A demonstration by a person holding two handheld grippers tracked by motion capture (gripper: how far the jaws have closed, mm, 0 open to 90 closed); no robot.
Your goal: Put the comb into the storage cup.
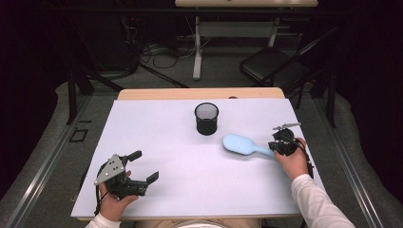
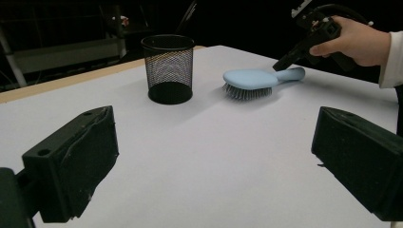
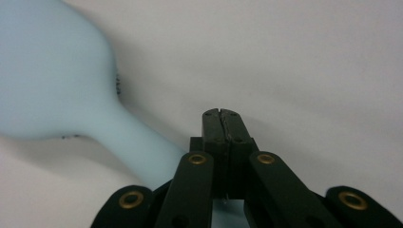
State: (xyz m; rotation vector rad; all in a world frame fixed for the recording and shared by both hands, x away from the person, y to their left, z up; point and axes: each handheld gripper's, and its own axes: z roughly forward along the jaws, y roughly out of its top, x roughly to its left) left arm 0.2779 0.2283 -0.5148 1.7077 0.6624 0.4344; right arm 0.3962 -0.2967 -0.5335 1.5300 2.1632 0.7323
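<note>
We see a table (image 1: 199,190) with a pale, bare white top and a strip of light wood along its far edge. It stands on grey carpet in a dark room. Beyond it are the white legs of another table (image 1: 197,52), loose cables (image 1: 157,52) on the floor and a black folding chair (image 1: 271,66) at the far right.

Near the far middle of the table a black mesh cup (image 1: 206,118) stands upright. Just to its right and a little nearer lies a light blue hairbrush (image 1: 242,145), bristles down, its head towards the cup and its handle pointing right.

The right claw (image 1: 280,142) sits at the right side of the table, at the end of the brush handle. In the right gripper view its jaws are pressed together with nothing between them, the tips beside and above the handle; we cannot tell whether they touch it.

The left claw (image 1: 142,166) rests at the near left, well apart from the brush, its jaws spread wide and empty.
</note>
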